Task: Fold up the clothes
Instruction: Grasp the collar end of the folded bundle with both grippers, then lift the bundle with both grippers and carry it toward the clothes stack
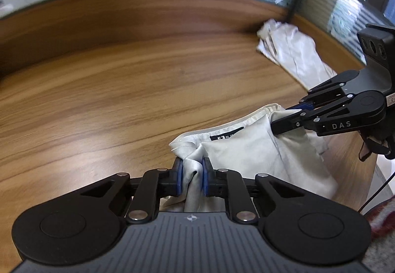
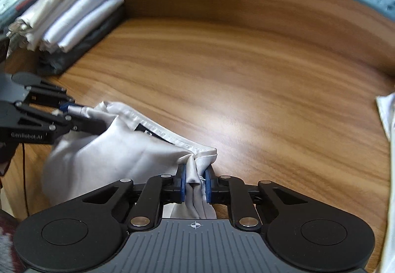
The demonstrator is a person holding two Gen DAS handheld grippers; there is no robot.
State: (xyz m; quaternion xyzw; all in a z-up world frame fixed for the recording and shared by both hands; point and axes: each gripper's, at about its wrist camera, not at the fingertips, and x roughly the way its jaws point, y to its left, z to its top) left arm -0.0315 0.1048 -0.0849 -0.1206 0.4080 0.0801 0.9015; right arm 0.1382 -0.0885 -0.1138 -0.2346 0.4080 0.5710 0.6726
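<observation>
A pale grey-white garment [image 1: 246, 152] with a black neck label hangs between both grippers above the wooden table near its front edge. My left gripper [image 1: 192, 174] is shut on one bunched corner of it. My right gripper [image 2: 195, 181] is shut on the other corner; it also shows in the left wrist view [image 1: 288, 115] at the right. The garment [image 2: 118, 149] sags between them in the right wrist view, where the left gripper [image 2: 74, 115] shows at the left edge.
A stack of folded pale clothes [image 2: 69, 13] on a dark item stands at the table's back left corner in the right wrist view. A loose whitish garment [image 1: 291, 55] lies at the back right in the left wrist view. The wooden table [image 1: 123, 87] stretches ahead.
</observation>
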